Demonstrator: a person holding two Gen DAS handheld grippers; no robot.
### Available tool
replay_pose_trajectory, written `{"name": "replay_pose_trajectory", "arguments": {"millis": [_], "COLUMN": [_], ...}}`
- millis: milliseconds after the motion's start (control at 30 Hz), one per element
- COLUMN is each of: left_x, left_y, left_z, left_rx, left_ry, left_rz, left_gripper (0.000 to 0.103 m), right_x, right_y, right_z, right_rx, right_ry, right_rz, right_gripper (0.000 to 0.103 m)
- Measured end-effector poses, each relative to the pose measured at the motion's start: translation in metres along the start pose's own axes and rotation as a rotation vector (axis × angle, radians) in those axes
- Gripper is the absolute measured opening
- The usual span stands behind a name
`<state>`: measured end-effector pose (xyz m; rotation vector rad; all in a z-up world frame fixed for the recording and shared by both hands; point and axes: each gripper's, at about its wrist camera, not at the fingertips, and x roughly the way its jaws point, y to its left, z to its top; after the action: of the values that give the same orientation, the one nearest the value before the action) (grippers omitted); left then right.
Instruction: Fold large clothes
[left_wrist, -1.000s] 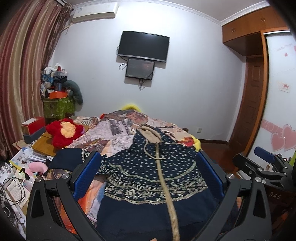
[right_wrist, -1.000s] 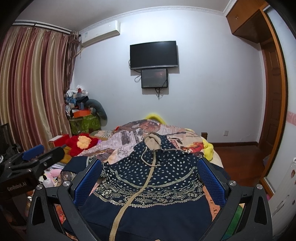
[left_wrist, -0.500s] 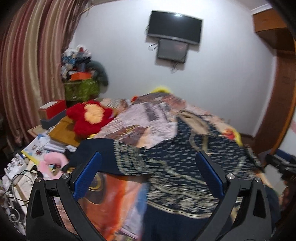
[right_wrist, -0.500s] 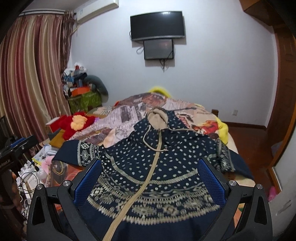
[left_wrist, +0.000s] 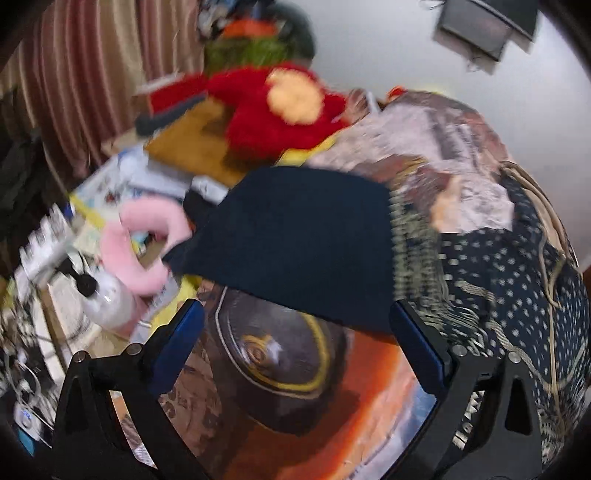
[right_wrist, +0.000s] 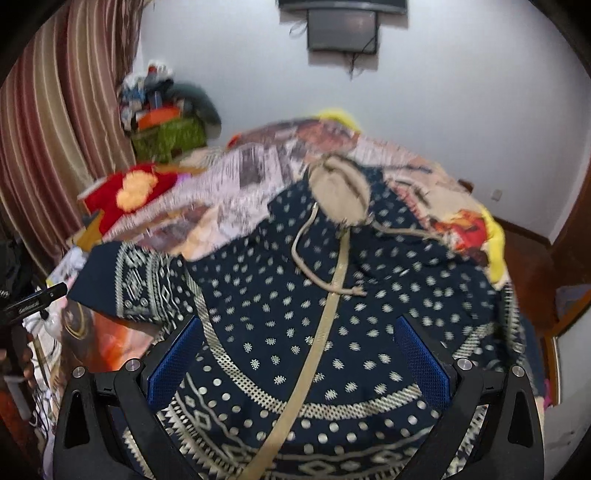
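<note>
The left tool (left_wrist: 295, 343) is spread wide, its blue-padded fingers (left_wrist: 177, 347) well apart with nothing clamped between them. The right tool (right_wrist: 299, 354) likewise gapes — pads (right_wrist: 421, 354) far apart, gripping nothing — tilted downward.

Your left hand-held gripper (left_wrist: 295, 325) is a black frame that splits into two angled arms, each with a triangular cutout low down. Each arm ends in a flat blue finger pad (left_wrist: 177, 347) with a lightly textured face. Two round silver screws sit on each arm just behind the pad, and white lettering runs along the right arm, too blurred to read.

Your right hand-held gripper (right_wrist: 299, 339) has the same build: black forked arms, triangular cutouts, paired silver screws, and blue pads (right_wrist: 421, 354) whose fine knurled grid shows clearly. At the left edge of the right wrist view, your other gripper's black body carries small white lettering.
</note>
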<state>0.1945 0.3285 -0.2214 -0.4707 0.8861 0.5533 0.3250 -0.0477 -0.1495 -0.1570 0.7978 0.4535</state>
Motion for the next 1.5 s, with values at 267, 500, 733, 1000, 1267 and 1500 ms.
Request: {"name": "replay_pose_trajectory", "arguments": {"millis": [267,500,733,1000,1267,1500], "left_x": [0.038,0.060,0.057,-0.010,-0.078,-0.069], "left_y": [0.045,0.069,0.073,0.029,-0.091,-0.221], "left_z": [0.014,0.039,0.055,0.084,0.098,0.068], "left_rx": [-0.261,-0.380,-0.371,-0.201,0.044,0.246], "left_ry": [0.103,0.107,0.064,-0.123,-0.243,-0.171], "left_rz": [-0.199,-0.210,-0.128,-0.116,-0.280,-0.407], "left_gripper": [0.098,0.065,0.006,0.004,0.004,0.004], "right_x": [0.094,0.157,0.181,0.166,0.127,0.070], "right_y": [0.007,0.017,0.027,0.018,-0.013,-0.060], "right_z": [0.009,0.010,0.004,0.006,0.007,0.011], "right_rx": [-0.025,0.012,0.013,0.046,0.096,0.142], "right_ry": [0.228,0.382,0.449,0.446,0.418,0.324], "right_rz": [0.067,0.138,0.187,0.207,0.216,0.191], "right_gripper": [0.103,0.103,0.103,0.103,0.103,0.103]}}
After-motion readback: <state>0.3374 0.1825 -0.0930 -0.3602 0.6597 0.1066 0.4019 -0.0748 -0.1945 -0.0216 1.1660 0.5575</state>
